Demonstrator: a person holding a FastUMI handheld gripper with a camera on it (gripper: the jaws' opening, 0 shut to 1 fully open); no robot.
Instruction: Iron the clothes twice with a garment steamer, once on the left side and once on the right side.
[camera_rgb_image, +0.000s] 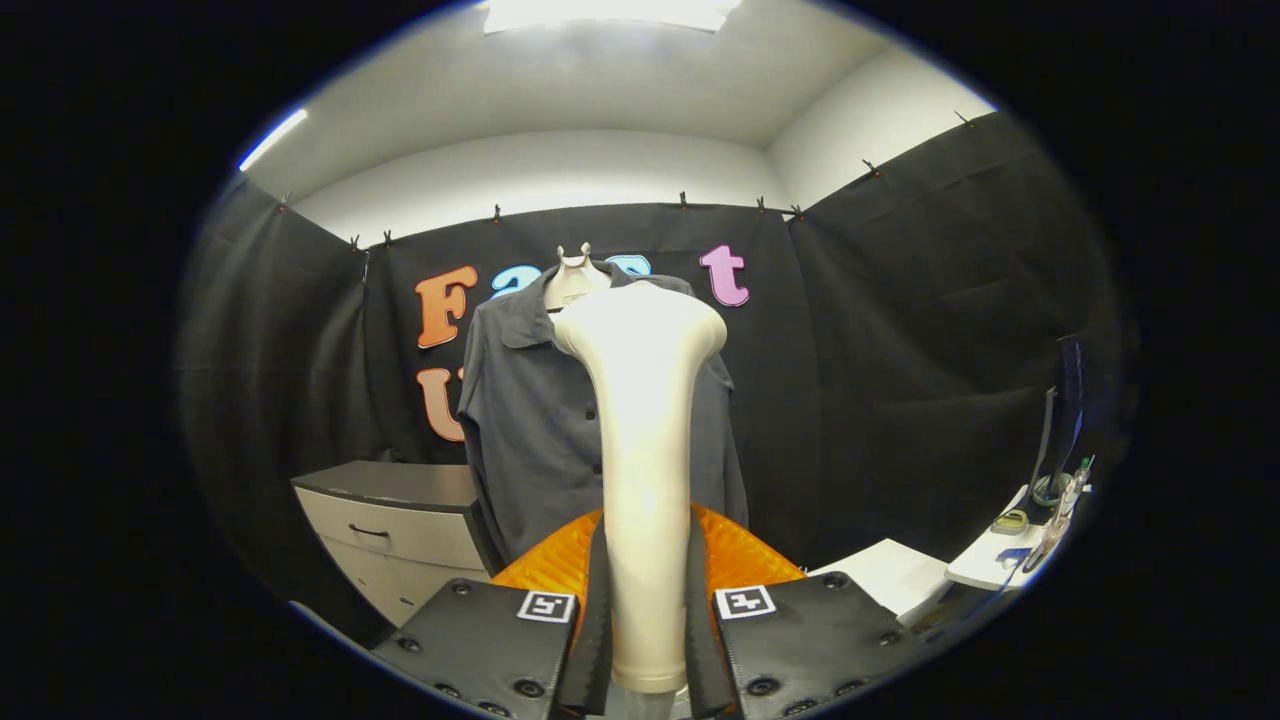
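Currently gripper (645, 640) clamped on steamer (640, 420) handle, frame centre; hard, smooth, likely top-heavy, so the low grip suits. Shirt (530, 420) hangs beyond on mannequin (578, 278); soft, yielding.

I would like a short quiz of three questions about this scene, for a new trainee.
1. True or false: the tool is shut on the steamer.
2. What hangs on the mannequin beyond the steamer? A) a towel B) a dark shirt C) a white coat
3. Fill in: beside the shirt, lower down, stands a grey ____ with drawers.

Key:
1. True. Both fingers press on the steamer's handle, which stands upright between them.
2. B. The shirt is buttoned and has a collar.
3. Cabinet.
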